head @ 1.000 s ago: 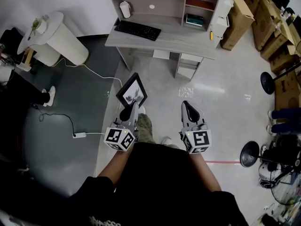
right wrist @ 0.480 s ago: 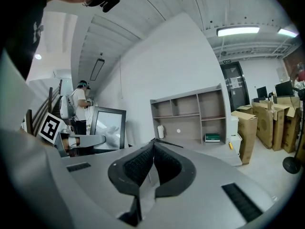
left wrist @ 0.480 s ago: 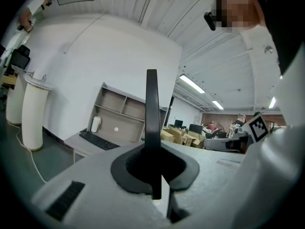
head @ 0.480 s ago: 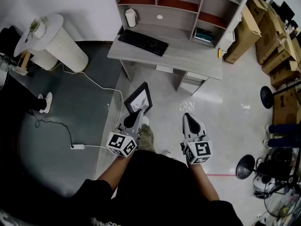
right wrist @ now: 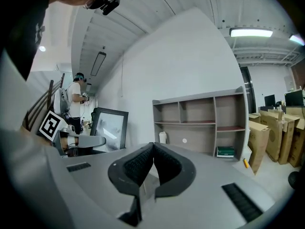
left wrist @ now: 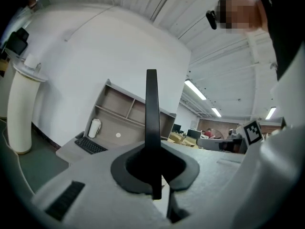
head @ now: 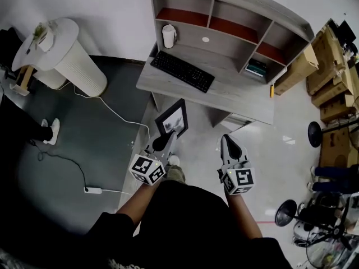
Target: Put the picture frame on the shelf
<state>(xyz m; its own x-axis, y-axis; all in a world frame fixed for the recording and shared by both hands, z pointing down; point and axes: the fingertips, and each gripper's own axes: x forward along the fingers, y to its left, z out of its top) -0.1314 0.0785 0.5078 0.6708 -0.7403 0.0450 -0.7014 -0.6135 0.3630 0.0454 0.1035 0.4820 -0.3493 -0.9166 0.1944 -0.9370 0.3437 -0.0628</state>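
Observation:
A black picture frame [head: 174, 118] with a pale print stands upright in my left gripper [head: 166, 139], which is shut on its lower edge. In the left gripper view the picture frame [left wrist: 152, 123] shows edge-on as a thin black bar between the jaws. My right gripper [head: 228, 143] is shut with nothing in it, to the right of the frame. From the right gripper view the picture frame [right wrist: 109, 129] is at the left, and my right gripper [right wrist: 152, 149] has its pads together. The grey shelf unit [head: 224, 21] stands on a desk [head: 235, 97] ahead of both grippers.
On the desk lie a black keyboard [head: 182, 72] and a white cup [head: 168, 36]. A book [head: 256, 69] lies in the right shelf bay. A white cylinder stand [head: 64, 55] is at the left, a cable [head: 112, 112] and power strip on the floor, cardboard boxes [head: 331, 77] at the right.
Both grippers and the frame have come closer to the desk and shelf. The shelf fills more of the head view and shows further right than before.

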